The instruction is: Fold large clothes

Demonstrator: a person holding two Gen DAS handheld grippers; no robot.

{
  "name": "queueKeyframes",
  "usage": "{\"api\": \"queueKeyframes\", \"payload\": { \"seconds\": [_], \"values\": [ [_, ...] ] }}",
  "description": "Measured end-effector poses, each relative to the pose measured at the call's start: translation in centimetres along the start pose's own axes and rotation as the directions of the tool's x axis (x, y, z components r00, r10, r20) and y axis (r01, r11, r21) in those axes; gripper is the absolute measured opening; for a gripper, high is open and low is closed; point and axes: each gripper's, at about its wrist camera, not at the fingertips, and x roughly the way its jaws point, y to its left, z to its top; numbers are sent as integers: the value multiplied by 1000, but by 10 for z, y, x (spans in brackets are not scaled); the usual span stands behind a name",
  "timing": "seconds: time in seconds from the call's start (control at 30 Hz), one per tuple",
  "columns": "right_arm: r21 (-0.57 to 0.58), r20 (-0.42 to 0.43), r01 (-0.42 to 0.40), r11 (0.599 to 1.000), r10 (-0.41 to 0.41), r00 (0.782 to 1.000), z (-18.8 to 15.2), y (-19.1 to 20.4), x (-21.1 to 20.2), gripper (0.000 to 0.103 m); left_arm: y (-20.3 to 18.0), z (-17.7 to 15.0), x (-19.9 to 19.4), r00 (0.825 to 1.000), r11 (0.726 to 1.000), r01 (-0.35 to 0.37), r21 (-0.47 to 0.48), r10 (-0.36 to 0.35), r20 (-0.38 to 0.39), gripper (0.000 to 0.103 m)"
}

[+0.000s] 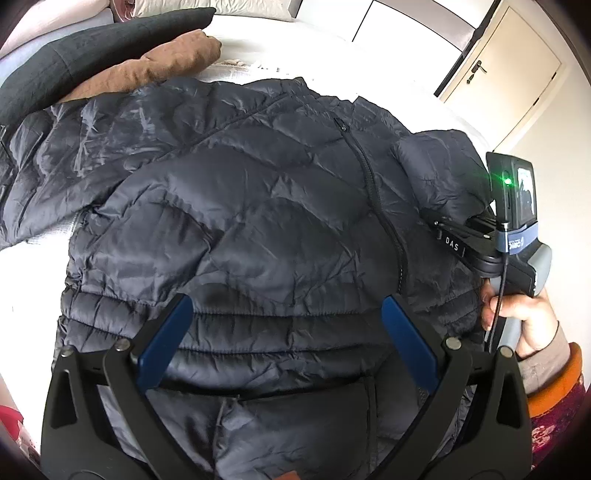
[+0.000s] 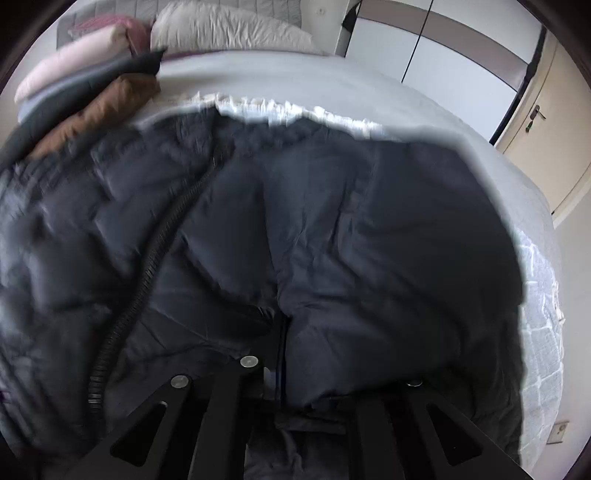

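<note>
A dark navy quilted puffer jacket [image 1: 258, 206] lies front up, zipped, on the white bed [image 1: 280, 51]. My left gripper [image 1: 288, 332] hovers open above its lower hem, its blue fingers [image 1: 166, 343] spread wide and empty. My right gripper [image 2: 284, 347] is shut on a fold of the jacket's right sleeve [image 2: 369, 258], which drapes over the jaws and hides the fingertips. In the left wrist view the right gripper's body [image 1: 513, 229] sits at the jacket's right edge, with the folded sleeve [image 1: 436, 166] beside it.
A brown garment [image 1: 162, 70] and a dark grey cushion [image 1: 96, 51] lie at the bed's left. Pillows [image 2: 229, 29] sit at the head. A cream door [image 1: 509, 77] and wardrobe [image 2: 436, 62] stand to the right.
</note>
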Motion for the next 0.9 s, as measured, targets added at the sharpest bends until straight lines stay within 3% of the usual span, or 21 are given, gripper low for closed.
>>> {"api": "queueKeyframes", "payload": {
  "seconds": [0.03, 0.07, 0.1, 0.17, 0.3, 0.43, 0.47, 0.53, 0.6, 0.7, 0.9],
  "values": [
    [2, -2, -31, 1000, 31, 1000, -1, -1, -5, 16, -1, 0, -1, 1000, 1000, -4, 5, 4, 3, 102],
    [8, -7, -66, 998, 66, 998, -2, -3, -10, 28, -1, 0, -2, 1000, 1000, -9, 8, 9, 6, 102],
    [16, -12, -107, 994, 107, 994, -4, -7, -17, 49, -1, 0, -4, 1000, 1000, -12, 5, 12, 12, 102],
    [34, 8, -164, 986, 164, 986, -14, -17, -37, 67, -2, 1, -7, 1000, 1000, -4, -13, 4, 24, 102],
    [119, 69, -213, 970, 206, 976, -37, -48, -77, 68, -9, 1, -11, 1000, 1000, 20, -24, -19, 22, 102],
    [340, 220, -287, 895, 221, 950, -70, -114, -107, 68, -30, 5, -25, 998, 999, 36, 8, -36, 47, 102],
    [377, 224, -275, 884, 201, 954, -68, -130, -106, 67, -40, 7, -30, 997, 999, 35, 22, -36, 69, 102],
    [455, 220, -210, 865, 120, 968, -71, -156, -112, 60, -62, 12, -31, 996, 998, 39, 49, -43, 80, 102],
    [509, 275, -213, 834, 77, 958, -76, -180, -117, 47, -86, 20, -24, 997, 995, 39, 88, -45, 67, 102],
    [553, 314, -269, 789, 101, 944, -82, -201, -105, 32, -131, 33, -3, 997, 988, 40, 148, -50, 62, 102],
    [574, 367, -373, 729, 179, 913, -89, -213, -62, 24, -201, 43, 61, 997, 964, -42, 262, 25, 67, 102]
  ]
}}
